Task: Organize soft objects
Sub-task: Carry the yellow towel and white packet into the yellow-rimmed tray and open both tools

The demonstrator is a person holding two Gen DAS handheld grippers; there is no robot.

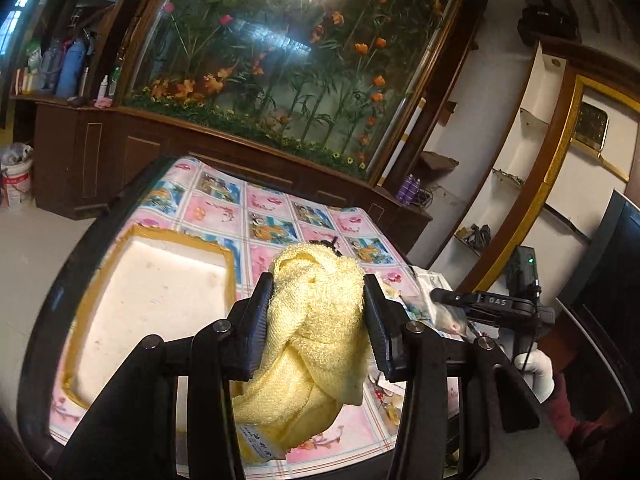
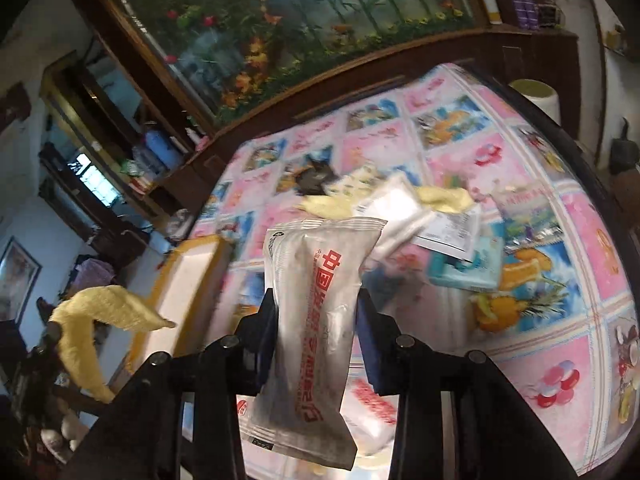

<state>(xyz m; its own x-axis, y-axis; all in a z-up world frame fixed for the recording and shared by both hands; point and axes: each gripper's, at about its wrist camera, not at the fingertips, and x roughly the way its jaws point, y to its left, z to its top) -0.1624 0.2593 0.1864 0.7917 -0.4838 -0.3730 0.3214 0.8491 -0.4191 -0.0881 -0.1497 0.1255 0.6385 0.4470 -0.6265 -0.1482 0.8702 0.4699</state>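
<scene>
My left gripper [image 1: 318,312] is shut on a yellow knotted towel [image 1: 316,332] and holds it above the table, just right of a white foam tray with a yellow rim [image 1: 156,280]. My right gripper [image 2: 316,320] is shut on a grey plastic packet with red print [image 2: 316,312], held above the table. The right gripper also shows in the left wrist view [image 1: 448,300] at the right. The towel shows in the right wrist view [image 2: 92,320] at the left, beside the tray [image 2: 188,280].
A pile of soft packets [image 2: 400,204], another yellow cloth [image 2: 444,198] and a light blue tissue pack [image 2: 468,268] lie mid-table on the pink patterned tablecloth [image 2: 560,216]. A wooden cabinet with a flower panel [image 1: 280,80] stands behind. A white roll [image 2: 536,96] stands at the far right edge.
</scene>
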